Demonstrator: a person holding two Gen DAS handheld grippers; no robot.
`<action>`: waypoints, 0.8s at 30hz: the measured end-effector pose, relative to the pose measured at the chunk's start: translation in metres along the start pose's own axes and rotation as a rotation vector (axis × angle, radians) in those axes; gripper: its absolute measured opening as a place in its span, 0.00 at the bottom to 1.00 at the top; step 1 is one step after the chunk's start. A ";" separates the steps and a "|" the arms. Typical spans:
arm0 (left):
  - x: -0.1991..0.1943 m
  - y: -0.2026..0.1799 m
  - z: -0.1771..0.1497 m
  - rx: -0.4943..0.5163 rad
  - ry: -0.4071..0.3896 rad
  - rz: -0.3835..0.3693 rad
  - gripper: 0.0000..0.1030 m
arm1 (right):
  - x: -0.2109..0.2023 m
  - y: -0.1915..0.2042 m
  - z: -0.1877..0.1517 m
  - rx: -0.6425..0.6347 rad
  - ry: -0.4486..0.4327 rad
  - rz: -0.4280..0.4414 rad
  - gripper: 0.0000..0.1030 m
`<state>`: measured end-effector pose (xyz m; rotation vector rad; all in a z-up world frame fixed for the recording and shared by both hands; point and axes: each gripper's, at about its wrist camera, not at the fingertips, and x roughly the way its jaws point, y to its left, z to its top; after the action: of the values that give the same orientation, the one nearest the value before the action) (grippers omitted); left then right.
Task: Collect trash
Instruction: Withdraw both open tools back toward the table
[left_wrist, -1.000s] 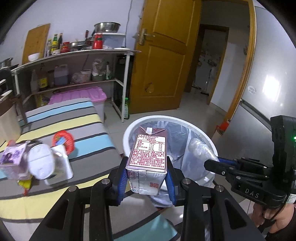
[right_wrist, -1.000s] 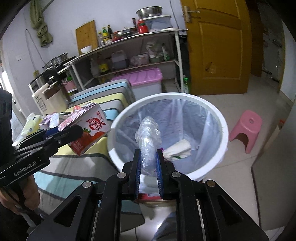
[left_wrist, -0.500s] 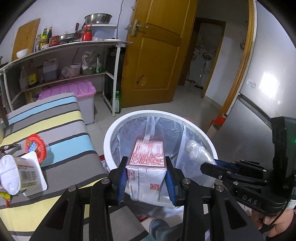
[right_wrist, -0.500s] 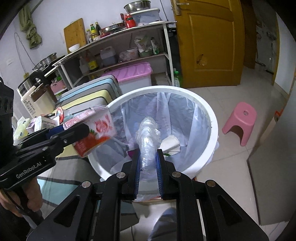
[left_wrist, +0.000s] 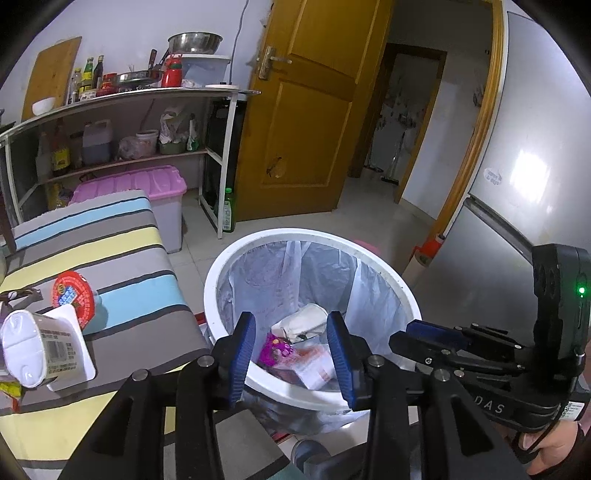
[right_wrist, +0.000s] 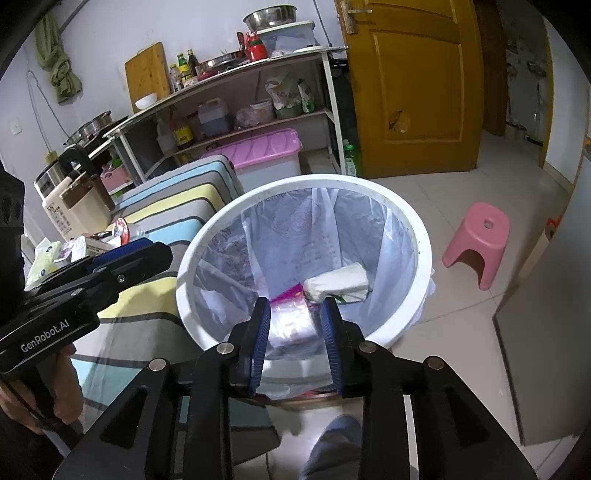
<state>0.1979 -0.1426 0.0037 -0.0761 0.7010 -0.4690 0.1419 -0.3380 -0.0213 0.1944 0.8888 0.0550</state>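
Note:
A white round bin with a clear liner stands on the floor beside the striped table. My left gripper hangs over its near rim with the jaws opening and nothing between them. The red-and-white carton lies in the bin by a purple wrapper and a white crumpled packet. My right gripper is above the bin, jaws opening. A blurred clear plastic wad shows between its pads, and they do not press on it. A white cup and a red lid lie on the table.
The striped tablecloth ends right beside the bin. A pink stool stands on the tiles to the right, a pink-lidded box and a metal shelf behind. A shoe is under the right gripper.
The carton has left the left gripper and lies in the bin. The right jaws have parted from the plastic wad. The view has swung further over the bin.

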 end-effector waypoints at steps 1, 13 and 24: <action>-0.002 0.001 0.000 -0.001 -0.003 0.001 0.39 | -0.002 0.001 0.000 0.001 -0.004 0.003 0.29; -0.043 0.012 -0.019 -0.009 -0.043 0.065 0.39 | -0.019 0.034 -0.016 -0.053 -0.034 0.095 0.29; -0.088 0.042 -0.049 -0.070 -0.066 0.156 0.39 | -0.018 0.071 -0.029 -0.115 -0.005 0.174 0.29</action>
<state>0.1249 -0.0623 0.0102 -0.1014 0.6529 -0.2909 0.1103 -0.2668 -0.0116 0.1646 0.8599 0.2670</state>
